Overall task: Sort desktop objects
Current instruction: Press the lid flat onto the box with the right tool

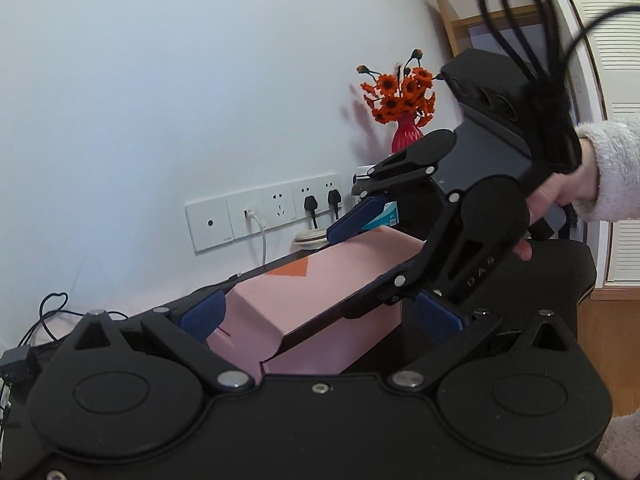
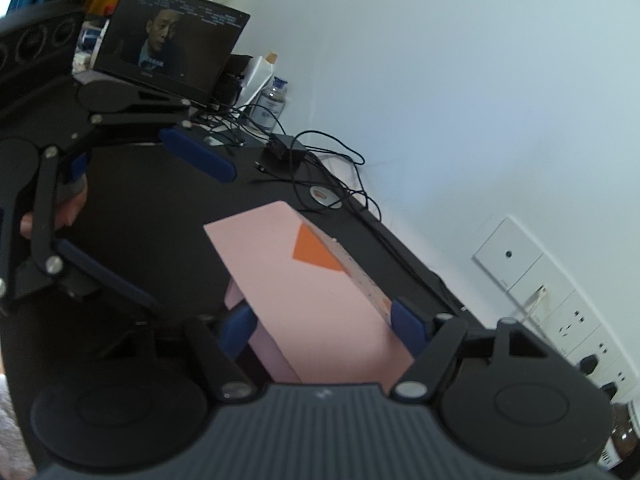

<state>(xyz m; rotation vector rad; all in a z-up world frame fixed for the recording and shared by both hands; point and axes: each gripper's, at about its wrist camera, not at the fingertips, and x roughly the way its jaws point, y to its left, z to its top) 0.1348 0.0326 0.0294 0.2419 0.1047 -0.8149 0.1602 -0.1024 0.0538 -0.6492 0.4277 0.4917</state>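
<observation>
- Lying on the dark counter [image 2: 160, 208], the pink box [image 1: 320, 280] with an orange triangle sits between both grippers.
- Left gripper [image 1: 320, 320]: jaws spread wide, blue pads either side of the box's near end; contact cannot be told.
- Right gripper [image 2: 324, 328]: jaws straddle the box's other end, pads [image 2: 406, 326] against or just beside its sides; a firm grasp cannot be told.
- Orange flowers [image 1: 400, 96] in a red vase stand by the wall.

Pink box [image 1: 316, 300] between left gripper [image 1: 320, 318] fingers.
</observation>
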